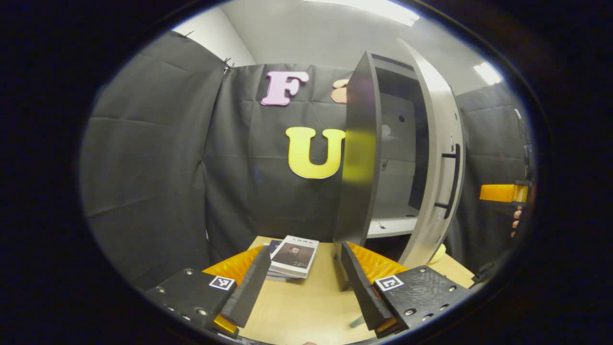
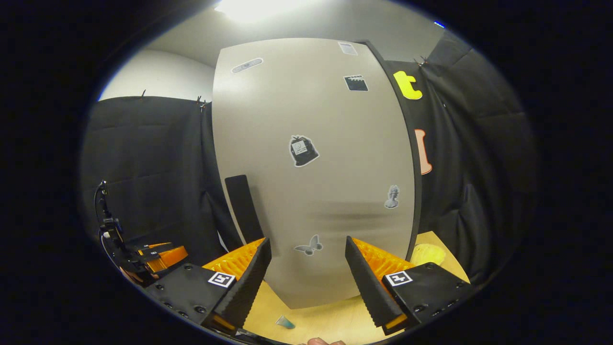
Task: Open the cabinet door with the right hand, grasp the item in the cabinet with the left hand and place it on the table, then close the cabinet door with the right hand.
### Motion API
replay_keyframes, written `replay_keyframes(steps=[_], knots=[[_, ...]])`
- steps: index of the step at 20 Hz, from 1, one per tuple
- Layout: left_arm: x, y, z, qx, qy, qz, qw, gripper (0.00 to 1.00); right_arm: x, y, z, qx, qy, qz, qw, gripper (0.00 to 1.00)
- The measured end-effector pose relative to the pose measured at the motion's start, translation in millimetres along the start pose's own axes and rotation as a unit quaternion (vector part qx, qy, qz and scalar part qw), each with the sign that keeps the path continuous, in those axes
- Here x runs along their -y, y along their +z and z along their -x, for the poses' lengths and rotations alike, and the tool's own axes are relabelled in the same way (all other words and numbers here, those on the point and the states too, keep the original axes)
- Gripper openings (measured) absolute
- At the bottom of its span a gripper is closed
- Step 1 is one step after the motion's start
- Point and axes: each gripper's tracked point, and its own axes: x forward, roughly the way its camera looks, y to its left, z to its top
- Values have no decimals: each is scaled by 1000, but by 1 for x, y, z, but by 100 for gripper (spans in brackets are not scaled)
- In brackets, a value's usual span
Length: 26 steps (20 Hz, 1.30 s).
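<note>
Ahead of the open left gripper point(image 1: 302, 282), books point(image 1: 293, 256) lie on the table point(image 1: 306, 306).

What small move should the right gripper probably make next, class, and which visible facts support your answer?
Probably push the cabinet door shut. The books already lie on the table, the cabinet shelf looks empty, and the door stands partly open. The right gripper, jaws open and holding nothing, faces the door's outer face, so pressing forward seems the natural step.

I am seeing no text I can read: the book point(image 1: 294, 255) cover's title is too small, and the cabinet door point(image 2: 311, 167) stickers are showing pictures only.
</note>
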Motion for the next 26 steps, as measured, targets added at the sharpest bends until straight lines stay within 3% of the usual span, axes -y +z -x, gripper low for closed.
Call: replay_keyframes(steps=[7,9,11,12,14,21,26], knots=[[85,57,13,20,-39,34,998,88,84,10,35,2,-36,-16,999,98],[102,72,16,24,-38,29,999,92,114,19,45,11,-54,-19,998,98],[119,76,17,9,-21,22,999,87,148,29,54,18,-90,-35,995,98],[130,77,15,4,-16,22,1000,90,163,36,55,22,-105,-47,993,98],[161,83,13,7,-26,29,999,90,187,49,61,40,-119,-66,990,98],[214,78,18,22,-5,18,1000,90,235,59,85,53,-107,-13,993,98],[244,73,25,48,-21,44,998,88,240,41,100,57,-89,8,994,98]])
